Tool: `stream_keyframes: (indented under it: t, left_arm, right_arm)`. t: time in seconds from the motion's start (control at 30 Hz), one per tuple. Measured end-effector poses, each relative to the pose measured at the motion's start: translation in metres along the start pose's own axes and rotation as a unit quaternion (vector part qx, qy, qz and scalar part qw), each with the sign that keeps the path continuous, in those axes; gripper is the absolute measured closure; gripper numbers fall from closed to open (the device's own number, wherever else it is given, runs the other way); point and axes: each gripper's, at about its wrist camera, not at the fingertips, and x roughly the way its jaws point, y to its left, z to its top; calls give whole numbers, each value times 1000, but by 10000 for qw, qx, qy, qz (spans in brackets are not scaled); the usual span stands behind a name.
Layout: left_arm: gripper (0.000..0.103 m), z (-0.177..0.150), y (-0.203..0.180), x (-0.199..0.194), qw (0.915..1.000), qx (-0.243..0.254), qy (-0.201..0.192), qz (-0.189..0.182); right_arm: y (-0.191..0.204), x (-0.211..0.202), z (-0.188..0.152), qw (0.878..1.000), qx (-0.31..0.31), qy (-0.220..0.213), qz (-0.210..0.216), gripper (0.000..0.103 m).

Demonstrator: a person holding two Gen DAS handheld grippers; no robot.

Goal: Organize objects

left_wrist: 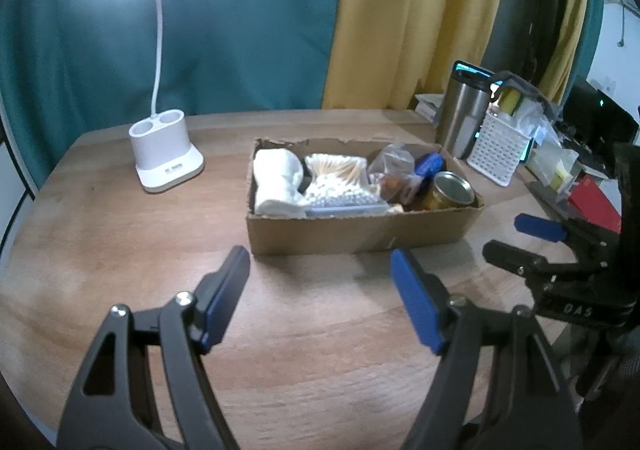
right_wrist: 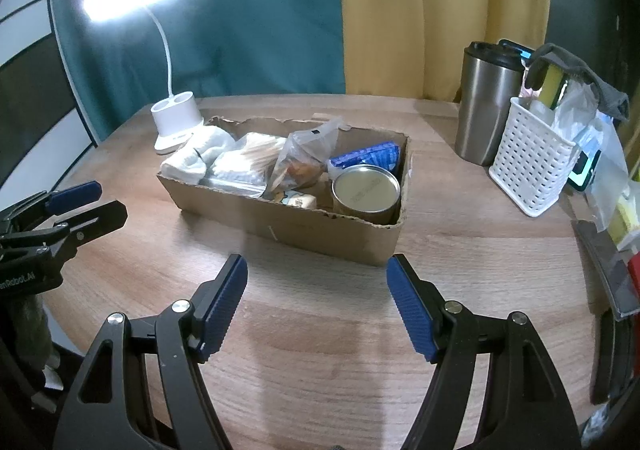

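Observation:
A shallow cardboard box (left_wrist: 360, 234) (right_wrist: 320, 230) sits mid-table. Inside lie a white cloth (left_wrist: 276, 179) (right_wrist: 196, 157), a pack of cotton swabs (left_wrist: 340, 181) (right_wrist: 244, 161), a clear snack bag (left_wrist: 394, 169) (right_wrist: 304, 157), a blue packet (left_wrist: 430, 163) (right_wrist: 368, 155) and a metal tin (left_wrist: 450, 189) (right_wrist: 366, 191). My left gripper (left_wrist: 320, 270) hovers open over bare wood in front of the box, nothing between its blue pads. My right gripper (right_wrist: 316, 274) is likewise open and empty before the box. Each gripper shows in the other's view, the right gripper (left_wrist: 516, 238) and the left gripper (right_wrist: 100, 201).
A lit white desk lamp (left_wrist: 166, 157) (right_wrist: 174, 121) stands behind the box's left end. At the right are a steel tumbler (left_wrist: 460, 109) (right_wrist: 486, 101), a white perforated basket (left_wrist: 500, 149) (right_wrist: 532, 161) stuffed with items, and clutter at the table's right edge. Curtains hang behind.

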Motion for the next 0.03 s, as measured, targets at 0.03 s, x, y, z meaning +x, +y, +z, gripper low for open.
stream_keyframes:
  t: [0.03]
  left_arm:
    - [29,0,3,1,10000,10,10,-2]
  right_arm:
    - [0,0,0,10000,-3,0,3,28]
